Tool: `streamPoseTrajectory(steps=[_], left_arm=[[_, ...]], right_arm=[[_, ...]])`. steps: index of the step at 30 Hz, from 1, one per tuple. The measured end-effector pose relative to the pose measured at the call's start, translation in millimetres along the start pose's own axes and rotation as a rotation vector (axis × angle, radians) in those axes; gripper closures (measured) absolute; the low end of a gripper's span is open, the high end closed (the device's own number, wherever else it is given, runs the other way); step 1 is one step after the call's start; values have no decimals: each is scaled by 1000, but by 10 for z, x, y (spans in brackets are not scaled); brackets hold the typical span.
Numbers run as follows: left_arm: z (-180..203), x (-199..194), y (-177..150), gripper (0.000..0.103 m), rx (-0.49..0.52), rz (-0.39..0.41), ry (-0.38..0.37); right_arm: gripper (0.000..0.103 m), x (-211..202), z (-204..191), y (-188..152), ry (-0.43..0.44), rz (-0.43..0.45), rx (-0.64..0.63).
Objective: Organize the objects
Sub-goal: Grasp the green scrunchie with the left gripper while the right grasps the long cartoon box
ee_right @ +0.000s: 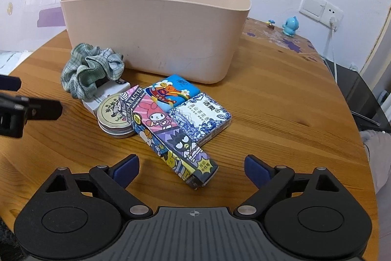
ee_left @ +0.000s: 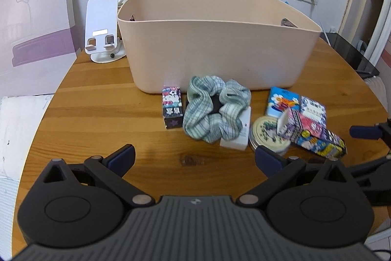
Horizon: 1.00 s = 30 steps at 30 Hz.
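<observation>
Your left gripper (ee_left: 194, 159) and right gripper (ee_right: 191, 166) both hover with fingers released, lower frame; the scrunchie (ee_left: 216, 109) sits mid-frame below the bin (ee_left: 220, 50).

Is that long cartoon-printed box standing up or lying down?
Lying down. The long cartoon-printed box lies flat, propped partly on the round metal tin and the blue-and-white patterned packet.

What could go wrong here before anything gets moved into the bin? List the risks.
1. The long cartoon box lies across the round tin and tissue packs; lifting it may drag them.
2. The scrunchie is soft and drapes over the white box, so a grasp may slip or snag it.
</observation>
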State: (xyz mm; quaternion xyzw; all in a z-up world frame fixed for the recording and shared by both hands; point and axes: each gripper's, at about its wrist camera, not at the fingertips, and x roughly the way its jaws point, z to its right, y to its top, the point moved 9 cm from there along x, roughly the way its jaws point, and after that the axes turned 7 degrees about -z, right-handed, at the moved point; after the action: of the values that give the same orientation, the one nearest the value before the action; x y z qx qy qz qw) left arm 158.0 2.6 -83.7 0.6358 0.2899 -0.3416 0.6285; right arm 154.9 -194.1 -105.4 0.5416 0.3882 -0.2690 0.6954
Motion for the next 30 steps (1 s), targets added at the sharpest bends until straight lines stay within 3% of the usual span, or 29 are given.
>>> streamPoseTrajectory(steps=[9,13,14,16,23,24,26,27,30], left_arm=[[17,214,228,0,-23,18,-30],[53,299,296,1,-19,16,-36],[63,316,301,6,-16,15,-37],[85,371,298,26,-5,0,-34],[102,424,252,62,-10,-15,-60],[109,402,249,64,-4,-10,-63],[118,354,240,67,7,2,-60],[124,327,224,72,11,7,-60],[132,254,191,75,9,16,-67]], right_arm=[[17,164,-38,80,32,-18,1],[29,167,-32,100,68,-12,12],[32,166,-33,100,80,-13,15],[38,163,-37,96,109,-15,25],[62,128,1,77,141,-18,42],[64,115,9,69,146,-19,43],[79,84,31,43,170,-26,60],[81,69,43,30,182,-29,69],[82,37,79,-22,204,-35,87]])
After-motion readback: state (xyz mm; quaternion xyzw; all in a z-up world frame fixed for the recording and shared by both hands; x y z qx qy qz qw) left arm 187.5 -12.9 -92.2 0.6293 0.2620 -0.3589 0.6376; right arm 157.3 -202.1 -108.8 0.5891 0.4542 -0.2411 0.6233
